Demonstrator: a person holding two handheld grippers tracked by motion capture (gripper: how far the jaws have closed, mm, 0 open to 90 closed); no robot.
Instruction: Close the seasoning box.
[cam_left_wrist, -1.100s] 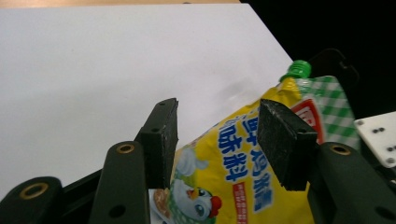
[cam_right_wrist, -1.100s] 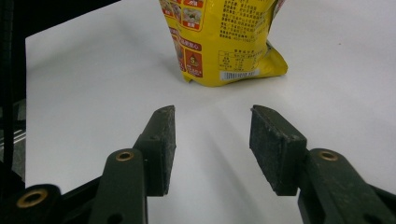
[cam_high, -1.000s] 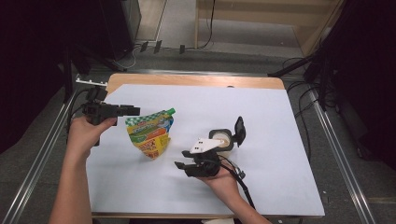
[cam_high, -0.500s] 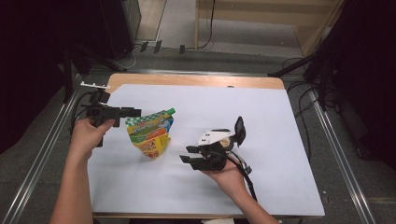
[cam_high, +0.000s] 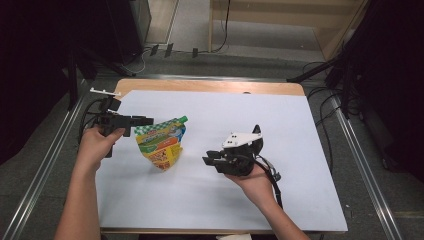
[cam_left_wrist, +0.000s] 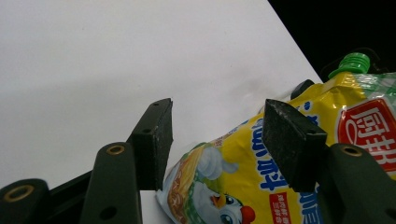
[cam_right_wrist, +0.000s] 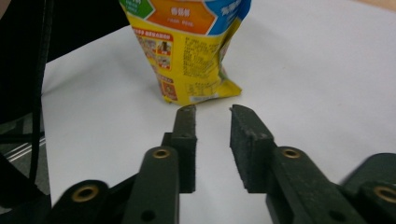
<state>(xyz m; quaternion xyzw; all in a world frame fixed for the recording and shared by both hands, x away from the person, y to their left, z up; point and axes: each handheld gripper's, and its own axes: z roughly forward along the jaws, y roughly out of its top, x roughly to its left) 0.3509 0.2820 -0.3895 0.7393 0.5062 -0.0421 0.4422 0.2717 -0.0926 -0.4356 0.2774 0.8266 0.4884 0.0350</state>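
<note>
A yellow spouted pouch (cam_high: 161, 145) with a green cap (cam_high: 184, 119) stands upright on the white table top (cam_high: 280, 115). My left gripper (cam_high: 145, 120) is level at the pouch's upper left corner. In the left gripper view its jaws (cam_left_wrist: 217, 121) stand apart and have just been opening. The pouch (cam_left_wrist: 243, 186) lies just beyond them, and no pad presses on it. My right gripper (cam_high: 207, 160) hovers to the right of the pouch, pointing at it. Its jaws (cam_right_wrist: 212, 112) have just been closing to a narrow gap with nothing between them, and the pouch (cam_right_wrist: 187, 46) is a short way ahead.
The white sheet covers a wooden table with its far edge (cam_high: 210, 86) showing. Metal rails (cam_high: 50, 155) run along both sides, and cables (cam_high: 320, 95) lie on the floor behind. A cable (cam_high: 272, 180) trails from my right gripper over the wrist.
My right gripper has lifted and shifted slightly, with its jaws drawn closer together. The left gripper and the pouch have stayed in place.
</note>
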